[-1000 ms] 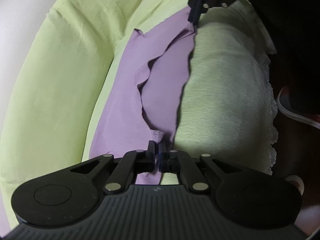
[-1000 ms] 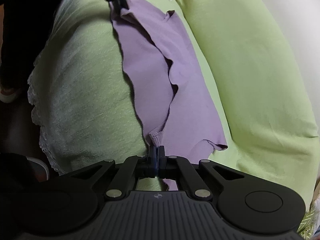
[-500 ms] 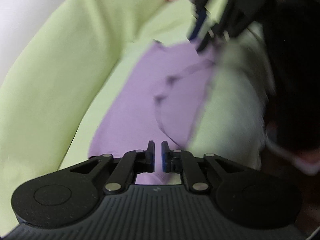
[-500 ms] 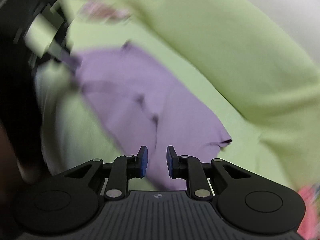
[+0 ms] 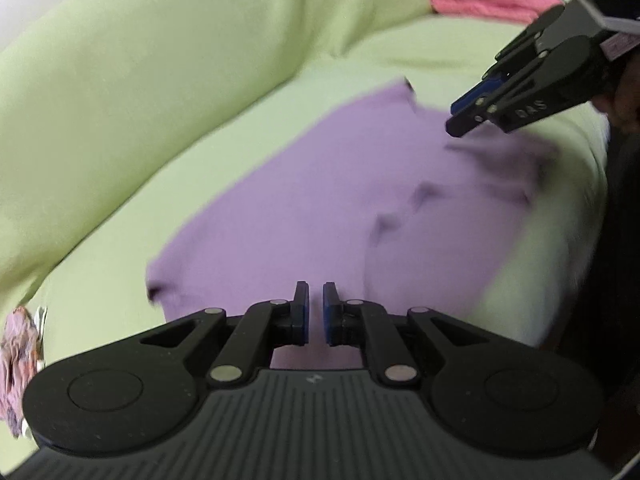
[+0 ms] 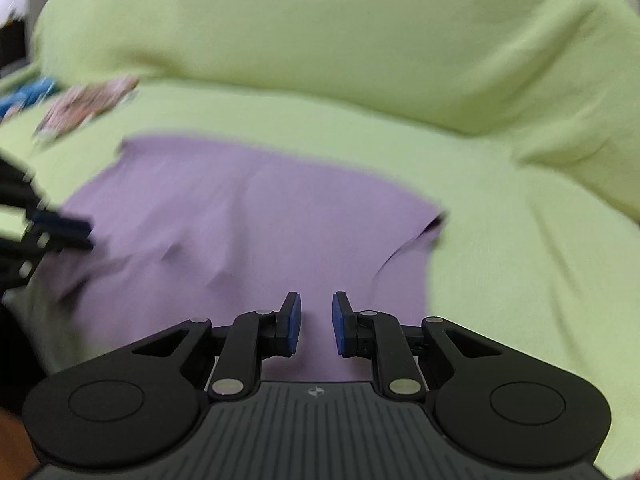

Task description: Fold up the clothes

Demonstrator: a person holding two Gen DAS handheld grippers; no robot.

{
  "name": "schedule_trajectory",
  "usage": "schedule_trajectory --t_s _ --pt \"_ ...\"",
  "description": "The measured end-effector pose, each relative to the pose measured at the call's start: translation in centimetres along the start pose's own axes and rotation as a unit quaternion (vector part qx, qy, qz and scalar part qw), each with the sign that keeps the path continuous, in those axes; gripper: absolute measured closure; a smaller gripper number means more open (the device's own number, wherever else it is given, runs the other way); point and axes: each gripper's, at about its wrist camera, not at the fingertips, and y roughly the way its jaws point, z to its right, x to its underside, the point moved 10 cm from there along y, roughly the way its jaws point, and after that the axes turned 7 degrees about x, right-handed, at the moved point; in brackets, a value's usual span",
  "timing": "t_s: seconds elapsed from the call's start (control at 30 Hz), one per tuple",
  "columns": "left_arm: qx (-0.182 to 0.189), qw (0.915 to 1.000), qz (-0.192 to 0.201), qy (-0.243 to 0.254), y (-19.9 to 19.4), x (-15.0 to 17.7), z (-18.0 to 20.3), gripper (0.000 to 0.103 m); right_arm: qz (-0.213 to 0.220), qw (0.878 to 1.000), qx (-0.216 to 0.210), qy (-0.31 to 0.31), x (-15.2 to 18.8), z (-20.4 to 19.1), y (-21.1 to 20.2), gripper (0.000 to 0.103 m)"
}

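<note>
A purple garment (image 5: pixel 320 200) lies spread on the light green sofa seat (image 5: pixel 120 220), with a few wrinkles near its front edge. It also shows in the right wrist view (image 6: pixel 248 216). My left gripper (image 5: pixel 315 312) hovers over the garment's near edge, its jaws slightly apart and empty. My right gripper (image 6: pixel 316 320) is open and empty above the garment's near edge. The right gripper also shows in the left wrist view (image 5: pixel 472 116) at the upper right, just above the cloth. The left gripper's fingers (image 6: pixel 60 228) show at the left edge of the right wrist view.
The green sofa backrest (image 6: pixel 320 40) rises behind the seat. A pink folded cloth (image 5: pixel 492 0) lies at the far right end. A pink patterned cloth (image 6: pixel 84 104) and something blue (image 6: pixel 24 96) lie at the far left end. A white lacy cover (image 5: pixel 560 240) edges the seat front.
Both grippers have let go of the purple garment and opened. The garment, held stretched along its front edge a second ago, now lies flat on the seat. Both grippers have lifted and turned.
</note>
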Motion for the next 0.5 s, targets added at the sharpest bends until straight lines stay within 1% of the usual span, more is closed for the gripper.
schedule_trajectory --t_s 0.07,0.1,0.13,0.2,0.23,0.27,0.3,0.37,0.43,0.5 --pt "0.0 0.9998 0.011 -0.015 1.1 -1.8 -0.7 0.096 0.023 0.999 0.02 0.022 -2.1 1.8 1.7 0.085" --pt "0.0 0.9997 0.009 -0.022 1.8 -2.3 -0.8 0.096 0.033 0.999 0.029 0.029 -3.2 2.6 2.6 0.085" --pt "0.002 0.9996 0.004 -0.029 2.7 -2.5 -0.9 0.096 0.044 0.998 0.038 0.037 -4.2 3.4 3.5 0.085" --pt "0.011 0.9988 -0.014 -0.046 4.4 -2.3 -1.2 0.096 0.045 0.997 0.047 0.042 -5.3 4.6 5.5 0.085" --pt "0.014 0.9982 -0.026 -0.053 5.1 -1.9 -1.2 0.096 0.027 0.997 0.046 0.048 -4.8 4.9 6.8 0.086" --pt "0.014 0.998 -0.027 -0.056 5.3 -1.8 -1.3 0.096 0.008 0.998 0.044 0.054 -4.3 5.2 8.1 0.086" --pt "0.014 0.9977 -0.028 -0.059 5.4 -1.7 -1.4 0.096 -0.01 0.997 0.043 0.06 -3.8 5.5 9.4 0.09" --pt "0.01 0.9974 -0.026 -0.066 5.0 -2.2 -2.1 0.096 -0.014 0.997 0.036 0.065 -3.2 5.6 9.6 0.091" --pt "0.002 0.9969 -0.019 -0.076 4.6 -2.7 -3.1 0.096 -0.008 0.997 0.035 0.072 -3.0 5.6 8.5 0.092" --pt "-0.005 0.9954 -0.019 -0.094 4.5 -3.0 -4.3 0.096 0.009 0.995 0.033 0.089 -3.3 5.7 7.1 0.091"
